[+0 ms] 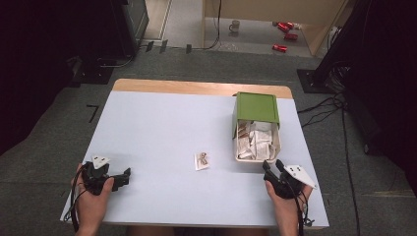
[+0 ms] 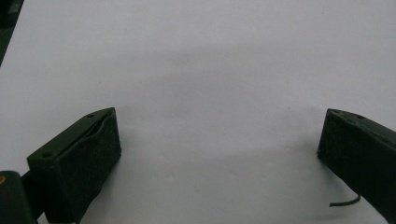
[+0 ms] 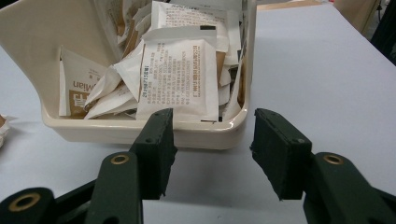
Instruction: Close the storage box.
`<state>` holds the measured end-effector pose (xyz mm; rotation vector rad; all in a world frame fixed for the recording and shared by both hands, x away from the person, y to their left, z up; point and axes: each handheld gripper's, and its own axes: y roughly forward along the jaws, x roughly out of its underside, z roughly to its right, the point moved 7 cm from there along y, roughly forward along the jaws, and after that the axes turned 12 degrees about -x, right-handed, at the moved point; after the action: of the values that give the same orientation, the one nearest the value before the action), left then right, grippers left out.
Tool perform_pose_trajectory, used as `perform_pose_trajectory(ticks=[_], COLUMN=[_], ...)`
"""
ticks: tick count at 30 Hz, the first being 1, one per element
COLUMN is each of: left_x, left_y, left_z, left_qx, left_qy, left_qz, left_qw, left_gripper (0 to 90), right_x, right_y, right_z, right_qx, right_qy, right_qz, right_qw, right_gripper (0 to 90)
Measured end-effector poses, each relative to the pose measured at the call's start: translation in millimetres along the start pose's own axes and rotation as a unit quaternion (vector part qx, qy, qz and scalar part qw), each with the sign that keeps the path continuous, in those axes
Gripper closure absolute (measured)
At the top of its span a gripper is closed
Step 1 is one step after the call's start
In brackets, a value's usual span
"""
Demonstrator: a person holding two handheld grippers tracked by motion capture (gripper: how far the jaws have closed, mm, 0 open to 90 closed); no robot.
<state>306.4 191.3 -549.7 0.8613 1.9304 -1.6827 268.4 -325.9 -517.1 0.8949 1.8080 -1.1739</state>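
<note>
Right tool (image 3: pixel 212 149) stood jaws apart just short of the sachet box (image 1: pixel 278 147) at the desk's right side, left tool (image 1: pixel 105 177) jaws apart, idle; best to go in over the rim and pinch one sachet (image 3: pixel 180 77) by its edge

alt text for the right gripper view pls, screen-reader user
The right tongs, jaws open and empty, point at the near corner of a cream box packed with white paper sachets. The box sits on a pale table, and nothing lies between the jaws.
</note>
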Motion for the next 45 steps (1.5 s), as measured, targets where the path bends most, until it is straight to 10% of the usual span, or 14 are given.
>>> perform_pose_trajectory(ticks=[19, 45], left_x=[0.0, -0.1], left_y=[0.0, 0.0], left_z=[0.1, 0.1], left_qx=[0.0, 0.001], left_qy=[-0.001, -0.001], left_qz=[0.0, 0.0], left_qw=[1.0, 1.0], left_gripper=[0.0, 0.0], right_x=[14.6, -15.4], right_y=[8.5, 45.1], right_z=[-2.8, 16.8], right_qx=[0.012, 0.044], right_qy=[-0.008, 0.021], right_qz=[-0.044, -0.046], right_qw=[0.9989, 0.9977], right_gripper=[49.6, 40.9])
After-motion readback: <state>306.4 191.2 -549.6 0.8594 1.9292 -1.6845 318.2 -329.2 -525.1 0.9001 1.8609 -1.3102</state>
